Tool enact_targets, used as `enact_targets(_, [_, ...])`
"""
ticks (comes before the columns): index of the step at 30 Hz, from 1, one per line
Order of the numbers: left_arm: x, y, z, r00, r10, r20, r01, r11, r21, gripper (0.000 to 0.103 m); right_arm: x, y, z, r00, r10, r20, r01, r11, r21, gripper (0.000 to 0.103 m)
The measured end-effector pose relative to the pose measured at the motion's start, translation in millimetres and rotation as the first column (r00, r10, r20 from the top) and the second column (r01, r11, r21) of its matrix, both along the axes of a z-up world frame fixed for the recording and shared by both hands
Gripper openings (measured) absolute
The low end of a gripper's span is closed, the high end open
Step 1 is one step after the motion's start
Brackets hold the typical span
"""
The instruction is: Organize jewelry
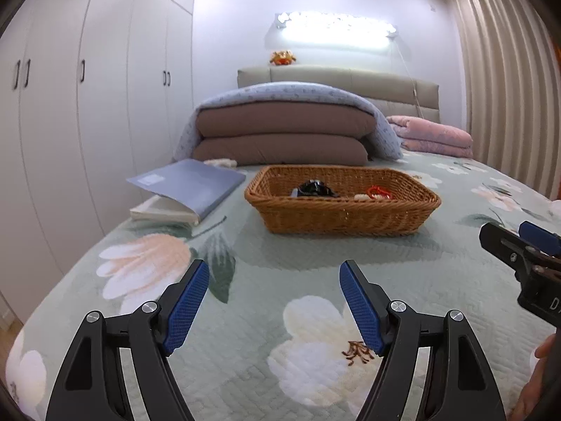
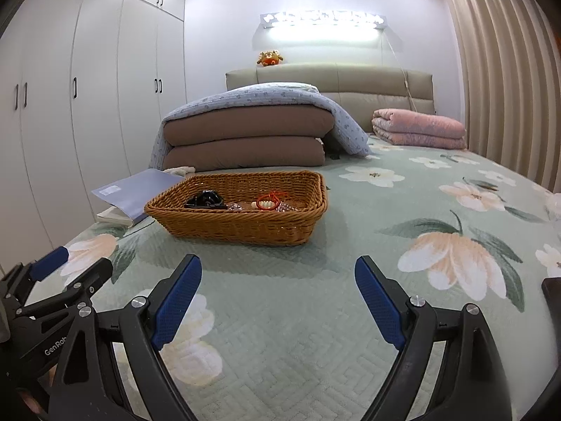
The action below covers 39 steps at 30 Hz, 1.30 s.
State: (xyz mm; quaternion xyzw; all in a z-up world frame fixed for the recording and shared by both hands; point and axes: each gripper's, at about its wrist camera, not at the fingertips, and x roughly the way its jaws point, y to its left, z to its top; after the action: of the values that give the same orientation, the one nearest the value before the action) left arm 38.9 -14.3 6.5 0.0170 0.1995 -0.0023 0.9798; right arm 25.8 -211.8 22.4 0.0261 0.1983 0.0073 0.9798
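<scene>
- White wardrobe doors point(image 1: 87, 105) run along the left wall.
- A blue folder point(image 1: 191, 184) lies on a book at the bed's left edge, just beside the basket.
- The left gripper point(image 1: 274, 301) hangs low over the floral bedspread point(image 1: 315, 263), jaws wide apart, nothing between them.
- The wicker basket point(image 1: 342, 214) sits mid-bed, ahead of both grippers; inside lie a black piece point(image 2: 205, 200) and a red-and-white beaded bracelet point(image 2: 270, 201).
- The right gripper point(image 2: 278, 298) is beside the left one, jaws also spread wide and empty.
- A folded pink quilt point(image 2: 419, 128) rests by the headboard on the right, near the curtain point(image 2: 508, 70).
</scene>
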Motion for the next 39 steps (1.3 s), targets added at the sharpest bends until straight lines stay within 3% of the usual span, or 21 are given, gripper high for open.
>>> enact_targets(6, [-7, -5, 3, 0.999, 0.0, 0.037, -0.001, 0.999, 0.032, 0.078, 0, 7, 0, 1.0, 0.0, -0.005, 0.0, 1.0, -0.026, 0.091])
enact_targets(18, [-6, -1, 3, 1.0, -0.006, 0.018, 0.006, 1.0, 0.006, 0.078, 8, -7, -4, 0.999, 0.003, -0.046, -0.001, 0.999, 0.041, 0.091])
enact_targets(39, [-6, -2, 2, 1.0, -0.017, 0.013, 0.017, 1.0, 0.009, 0.078, 9, -4, -3, 0.998, 0.006, -0.057, -0.004, 0.999, 0.035, 0.091])
